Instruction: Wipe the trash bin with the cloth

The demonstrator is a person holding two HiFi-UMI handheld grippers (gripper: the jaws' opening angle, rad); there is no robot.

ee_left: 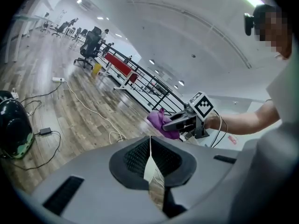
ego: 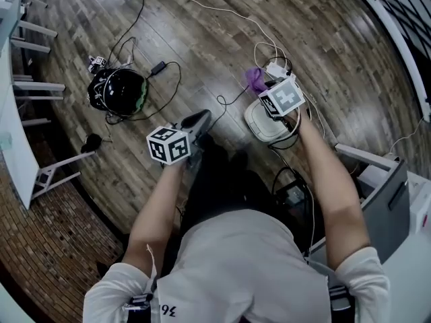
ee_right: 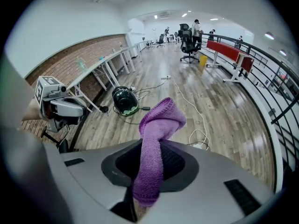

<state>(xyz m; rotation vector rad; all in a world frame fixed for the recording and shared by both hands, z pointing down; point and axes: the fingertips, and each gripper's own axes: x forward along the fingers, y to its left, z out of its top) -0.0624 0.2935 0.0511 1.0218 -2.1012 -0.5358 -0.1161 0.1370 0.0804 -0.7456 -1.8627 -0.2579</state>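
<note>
Trash bin [ego: 254,122] is the white one sitting on the wood floor [ego: 202,39], pretty much straight under the right gripper [ego: 264,86]. That hand is way closer to it than the left gripper [ego: 199,118], which hangs well off to the bin's left with its fingers pinched together on nothing. Right fingers are clamped on the purple cloth [ee_right: 156,139], and in the head view it pokes out just past the bin's far edge, so I'd guess the next move is mostly down and a bit back toward the person to land it on the top.
</note>
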